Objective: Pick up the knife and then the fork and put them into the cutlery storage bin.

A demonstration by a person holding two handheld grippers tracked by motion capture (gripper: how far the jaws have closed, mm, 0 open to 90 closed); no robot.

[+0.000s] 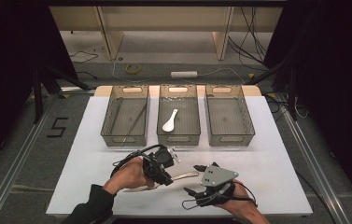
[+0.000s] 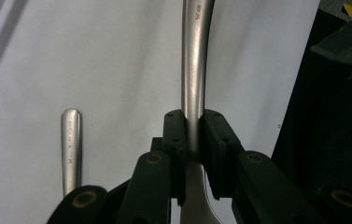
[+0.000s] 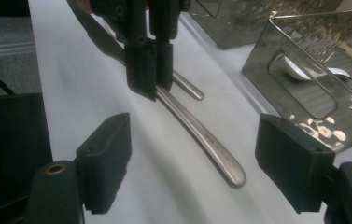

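Observation:
My left gripper [image 1: 166,178] [image 2: 193,126] is shut on the handle of a metal utensil [image 2: 195,65] [image 1: 186,176], which it holds a little above the white table top. In the right gripper view the same handle [image 3: 211,147] slants down toward me from the left gripper [image 3: 149,70]. Its rounded end lies between the wide-open jaws of my right gripper [image 3: 200,163] [image 1: 191,179], and neither pad touches it. A second metal utensil [image 2: 71,144] [image 3: 190,89] lies flat on the table beside the held one.
Three clear grey bins stand in a row at the back of the white board. The left bin [image 1: 110,112] holds thin dark sticks, the middle bin [image 1: 178,140] a white spoon [image 1: 170,120], and the right bin [image 1: 229,139] nothing I can see. Cables lie on the floor behind the table.

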